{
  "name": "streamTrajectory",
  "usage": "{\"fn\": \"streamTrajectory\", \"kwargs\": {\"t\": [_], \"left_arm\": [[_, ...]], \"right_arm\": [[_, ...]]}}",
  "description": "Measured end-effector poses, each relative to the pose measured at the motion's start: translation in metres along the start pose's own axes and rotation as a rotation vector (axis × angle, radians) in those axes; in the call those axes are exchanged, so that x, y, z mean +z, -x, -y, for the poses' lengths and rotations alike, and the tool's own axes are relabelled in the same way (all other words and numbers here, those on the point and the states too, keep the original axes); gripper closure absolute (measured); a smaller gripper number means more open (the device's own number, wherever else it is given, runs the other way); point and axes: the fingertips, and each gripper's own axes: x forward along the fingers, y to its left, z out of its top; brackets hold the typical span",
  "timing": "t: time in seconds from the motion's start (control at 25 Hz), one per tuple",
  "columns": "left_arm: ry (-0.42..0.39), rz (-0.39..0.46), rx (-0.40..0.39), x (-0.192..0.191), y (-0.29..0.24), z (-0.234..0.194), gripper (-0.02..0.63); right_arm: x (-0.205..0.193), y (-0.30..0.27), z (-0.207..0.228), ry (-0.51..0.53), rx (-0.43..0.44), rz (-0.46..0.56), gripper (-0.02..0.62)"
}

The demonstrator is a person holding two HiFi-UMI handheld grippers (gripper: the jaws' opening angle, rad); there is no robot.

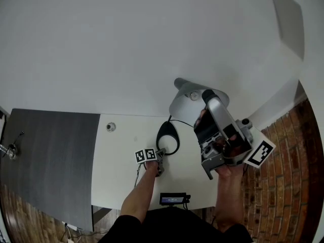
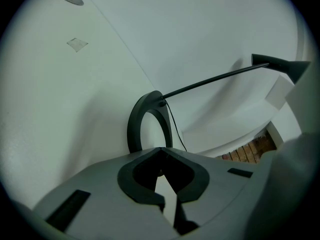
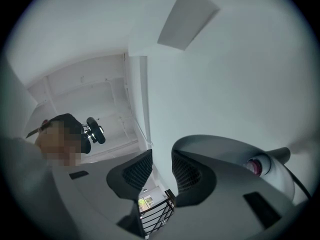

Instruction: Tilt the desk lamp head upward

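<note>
The step in hand is getting the right claw point(image 3: 161, 156) onto the lamp head point(image 3: 227, 151) so it can be swung upward. This claw points up, with its jaws spread by a narrow gap and nothing between them. The lamp head sits just to the right of the right jaw, its rim curving up past that jaw's tip. Whether jaw and rim touch cannot be told.

To do this well, I would bring the rim into the gap or set the right jaw under the rim. Then lift in a slow arc about the joint where the head meets the thin rod point(image 2: 210, 81), rather than pushing straight up, which could drag the whole lamp.

The left claw point(image 2: 160, 149) is low on the desk point(image 2: 60, 109), its jaws pressed together at the tips and holding nothing. The ring base point(image 2: 134, 126) lies just ahead of those tips. Pressing down on the ring while the head moves should keep the light lamp from tipping or sliding.

The lamp head is a shallow grey dish with a small bulb socket at its centre. In the head view it point(image 1: 183, 104) hangs ahead of and slightly left of the right claw, out past the far edge of the desk. The base is a dark open ring, the rod is black and slim, and a thin black cord point(image 2: 175, 129) trails from the ring.
</note>
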Motion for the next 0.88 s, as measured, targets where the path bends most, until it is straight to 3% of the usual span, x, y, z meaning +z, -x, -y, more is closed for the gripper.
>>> {"fn": "streamTrajectory", "kwargs": {"t": [0.24, 0.32, 0.48, 0.72, 0.88], "left_arm": [[0.012, -0.006, -0.005, -0.001, 0.000, -0.005, 0.592], [0.027, 0.009, -0.005, 0.002, 0.003, -0.008, 0.592], [0.048, 0.053, -0.017, 0.001, 0.008, -0.004, 0.592], [0.157, 0.113, -0.117, -0.008, 0.032, -0.011, 0.591], [0.171, 0.119, -0.197, -0.018, 0.051, -0.001, 0.591]], "right_arm": [[0.004, -0.004, -0.011, 0.010, 0.035, 0.036, 0.484], [0.011, -0.009, -0.029, 0.070, 0.067, 0.053, 0.509], [0.009, 0.011, -0.054, 0.141, 0.041, 0.006, 0.509], [-0.042, 0.072, -0.010, 0.120, -0.220, -0.068, 0.509], [-0.087, 0.103, 0.017, 0.075, -0.400, -0.144, 0.509]]}}
